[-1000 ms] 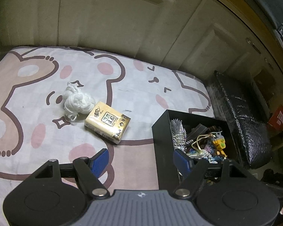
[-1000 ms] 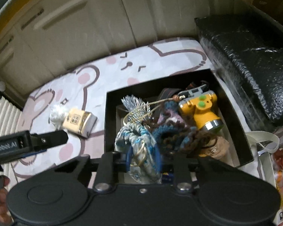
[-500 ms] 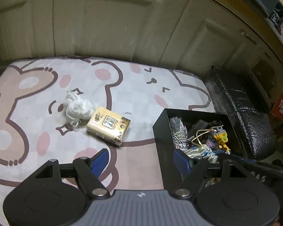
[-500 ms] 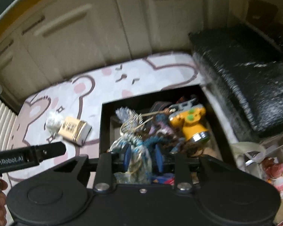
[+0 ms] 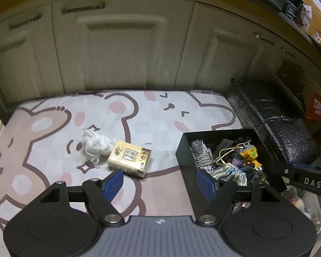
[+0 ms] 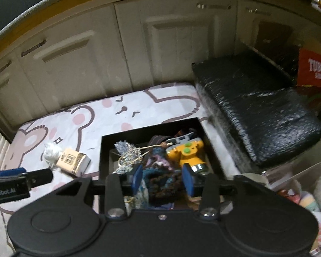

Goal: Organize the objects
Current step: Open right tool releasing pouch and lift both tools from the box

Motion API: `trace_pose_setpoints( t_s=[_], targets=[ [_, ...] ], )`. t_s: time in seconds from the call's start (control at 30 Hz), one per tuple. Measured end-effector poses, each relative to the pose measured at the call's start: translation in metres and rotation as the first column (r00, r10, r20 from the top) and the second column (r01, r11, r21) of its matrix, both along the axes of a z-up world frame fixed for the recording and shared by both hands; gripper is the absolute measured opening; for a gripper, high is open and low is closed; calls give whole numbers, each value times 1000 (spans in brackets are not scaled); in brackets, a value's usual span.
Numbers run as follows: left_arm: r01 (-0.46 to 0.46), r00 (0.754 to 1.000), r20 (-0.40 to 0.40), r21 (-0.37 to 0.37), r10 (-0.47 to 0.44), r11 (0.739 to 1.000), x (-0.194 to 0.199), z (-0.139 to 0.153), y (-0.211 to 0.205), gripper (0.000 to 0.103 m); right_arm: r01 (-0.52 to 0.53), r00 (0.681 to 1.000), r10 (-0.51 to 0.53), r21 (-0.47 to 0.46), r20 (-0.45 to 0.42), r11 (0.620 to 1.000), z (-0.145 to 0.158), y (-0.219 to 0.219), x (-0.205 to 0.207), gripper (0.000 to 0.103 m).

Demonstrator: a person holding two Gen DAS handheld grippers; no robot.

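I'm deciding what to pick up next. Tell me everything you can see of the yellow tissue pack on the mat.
The tissue pack is a flat, soft-looking rectangular packet in pale yellow wrap with a white label panel, dark printed characters and a darker end. It lies flat on the bear-print mat, turned at an angle, apart from the black box. A white ball of string rests against its far left corner. No tongs touch it.

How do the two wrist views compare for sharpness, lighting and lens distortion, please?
Left wrist view: fairly sharp; the tissue pack and white yarn read clearly, though the light is dim and the corners darken. Right wrist view: smeared by motion blur, worst on the black wrapped bundle; the yellow toy stays recognisable. Both: strong fisheye bowing of the cabinet doors.
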State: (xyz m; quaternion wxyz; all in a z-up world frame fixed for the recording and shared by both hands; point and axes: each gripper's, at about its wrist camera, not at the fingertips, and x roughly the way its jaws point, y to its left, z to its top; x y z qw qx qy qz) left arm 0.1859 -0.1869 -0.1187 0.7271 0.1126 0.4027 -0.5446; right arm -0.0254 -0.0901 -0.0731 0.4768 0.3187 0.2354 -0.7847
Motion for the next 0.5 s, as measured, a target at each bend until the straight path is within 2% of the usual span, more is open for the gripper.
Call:
trace_pose_setpoints(
  t_s=[0.07,0.17,0.33,0.43,0.5],
  targets=[
    [-2,1000,28,-2,2,1000,-1,3,3,84,-7,1000,7,-6,-27,1000,3,4,3,66],
    [1,998,64,-6,-1,1000,-4,5,6,92,-1,997,0,-10,-73,1000,6,9,6,77],
    [0,996,87,-8,1,1000,-5,6,9,101,15,995,-16,-19,-98,1000,11,15,5,87],
    [-6,996,94,-12,7,1000,-4,6,11,103,24,993,-27,-27,-114,999,12,20,5,97],
    [-3,995,97,-11,4,1000,-4,5,10,103,31,992,-35,-34,-124,999,12,22,4,98]
  ],
)
